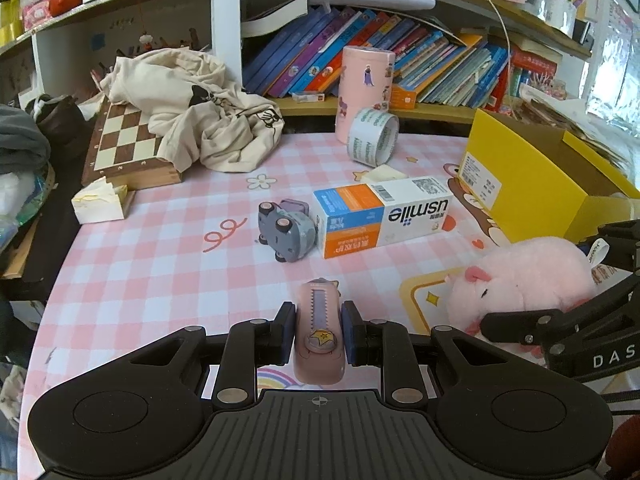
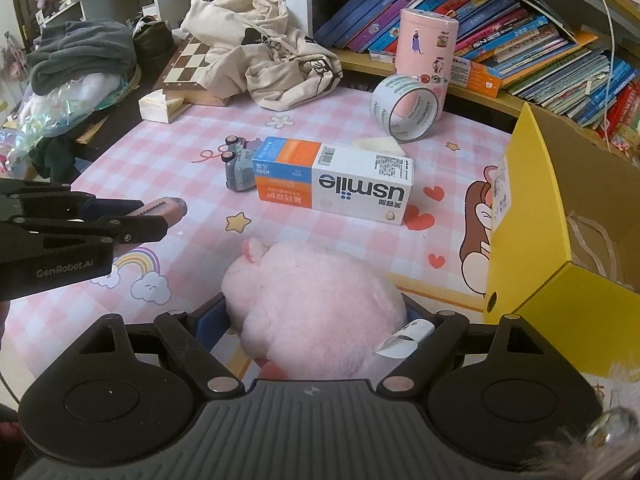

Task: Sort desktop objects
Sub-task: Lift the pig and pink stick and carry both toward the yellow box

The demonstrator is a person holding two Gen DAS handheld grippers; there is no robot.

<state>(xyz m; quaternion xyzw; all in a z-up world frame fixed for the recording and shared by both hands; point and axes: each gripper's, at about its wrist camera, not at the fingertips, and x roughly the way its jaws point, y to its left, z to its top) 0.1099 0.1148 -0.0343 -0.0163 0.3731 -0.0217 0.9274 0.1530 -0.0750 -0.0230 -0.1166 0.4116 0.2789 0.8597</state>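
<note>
My left gripper (image 1: 319, 332) is shut on a pink utility knife (image 1: 319, 340) and holds it just above the pink checked tablecloth (image 1: 160, 280); the knife also shows in the right wrist view (image 2: 166, 208). My right gripper (image 2: 316, 320) is closed around a pink plush pig (image 2: 312, 304), which also shows in the left wrist view (image 1: 524, 276). A usmile box (image 1: 380, 212), a grey toy car (image 1: 284, 230) and a roll of tape (image 1: 372, 136) lie further back. An open yellow box (image 2: 560, 216) stands at the right.
A pink cylinder container (image 1: 364, 88) stands behind the tape. A chessboard (image 1: 124, 148) with a crumpled beige cloth (image 1: 200, 112) lies at the back left, a tissue pack (image 1: 100, 204) before it. Shelves of books (image 1: 400, 56) line the back.
</note>
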